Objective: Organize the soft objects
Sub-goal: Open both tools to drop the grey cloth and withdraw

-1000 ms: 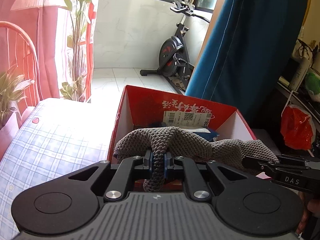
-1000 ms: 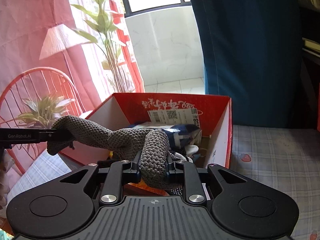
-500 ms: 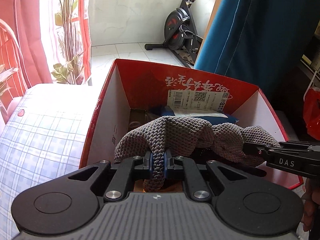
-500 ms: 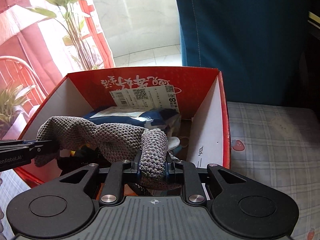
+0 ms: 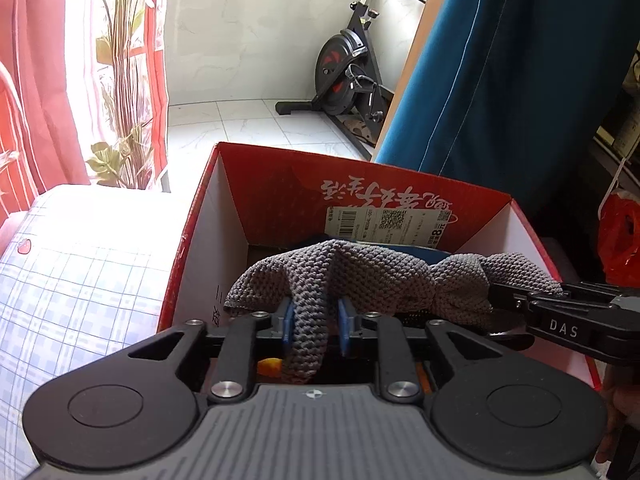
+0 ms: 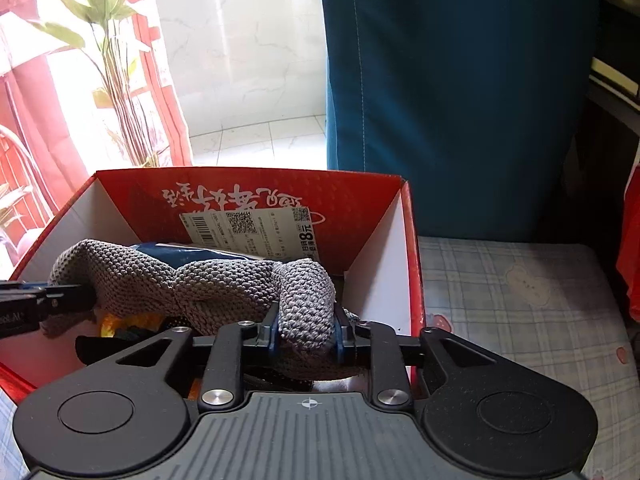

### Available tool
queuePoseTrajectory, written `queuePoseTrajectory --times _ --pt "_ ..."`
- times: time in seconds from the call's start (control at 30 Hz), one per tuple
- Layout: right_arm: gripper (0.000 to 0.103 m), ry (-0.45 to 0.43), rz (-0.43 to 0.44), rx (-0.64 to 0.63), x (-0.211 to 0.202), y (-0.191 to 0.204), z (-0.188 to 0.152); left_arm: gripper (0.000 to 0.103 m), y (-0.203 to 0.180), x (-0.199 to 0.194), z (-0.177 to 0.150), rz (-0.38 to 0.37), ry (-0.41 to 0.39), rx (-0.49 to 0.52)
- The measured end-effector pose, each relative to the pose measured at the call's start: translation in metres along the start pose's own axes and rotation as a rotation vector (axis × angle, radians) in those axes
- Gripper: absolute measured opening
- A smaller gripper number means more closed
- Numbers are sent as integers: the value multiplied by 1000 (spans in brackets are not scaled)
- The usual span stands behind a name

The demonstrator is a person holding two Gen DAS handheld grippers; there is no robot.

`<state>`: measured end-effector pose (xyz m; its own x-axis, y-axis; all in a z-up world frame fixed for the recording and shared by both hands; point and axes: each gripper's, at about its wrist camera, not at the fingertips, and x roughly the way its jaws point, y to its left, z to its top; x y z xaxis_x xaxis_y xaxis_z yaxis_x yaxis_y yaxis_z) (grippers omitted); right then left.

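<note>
Two grippers, left gripper and right gripper, each clenched on the grey knitted cloth, suspend it lower-centre over the red cardboard box for dropping in.

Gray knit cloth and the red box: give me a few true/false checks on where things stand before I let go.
1. Both grippers grip the gray knit cloth: left gripper, right gripper. True.
2. The cloth hangs over the red box. True.
3. The box is empty. False: a blue package and other items lie inside.
4. The box stands on bare floor. False: it sits on a checked sheet.
</note>
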<state>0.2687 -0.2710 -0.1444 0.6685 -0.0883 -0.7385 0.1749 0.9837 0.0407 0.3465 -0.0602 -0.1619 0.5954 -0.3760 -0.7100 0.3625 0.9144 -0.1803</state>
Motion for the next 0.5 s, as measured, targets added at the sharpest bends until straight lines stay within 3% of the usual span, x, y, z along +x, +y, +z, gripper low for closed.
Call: queuePoseTrajectory --times 0.03,0.07,0.1,0.27,0.33,0.5 --pt "33 -10 -3 -13 -2 0 -1 48 1 -5 0 -4 -16 -8" --pt "35 -23 -8 -22 -6 -1 -1 59 2 -10 1 -6 -36 -13" --pt "36 -36 -7 -27 -10 -1 -1 65 2 -16 1 -7 -53 -15" --pt "49 -89 33 -41 -36 -6 -5 71 -2 -45 -3 -17 -92 -2" --pt "59 -114 48 -44 -50 -8 -9 76 -4 -59 -10 -17 -113 -1" --pt "62 -175 101 -33 -86 -11 -24 80 -12 -88 -31 -8 -138 11"
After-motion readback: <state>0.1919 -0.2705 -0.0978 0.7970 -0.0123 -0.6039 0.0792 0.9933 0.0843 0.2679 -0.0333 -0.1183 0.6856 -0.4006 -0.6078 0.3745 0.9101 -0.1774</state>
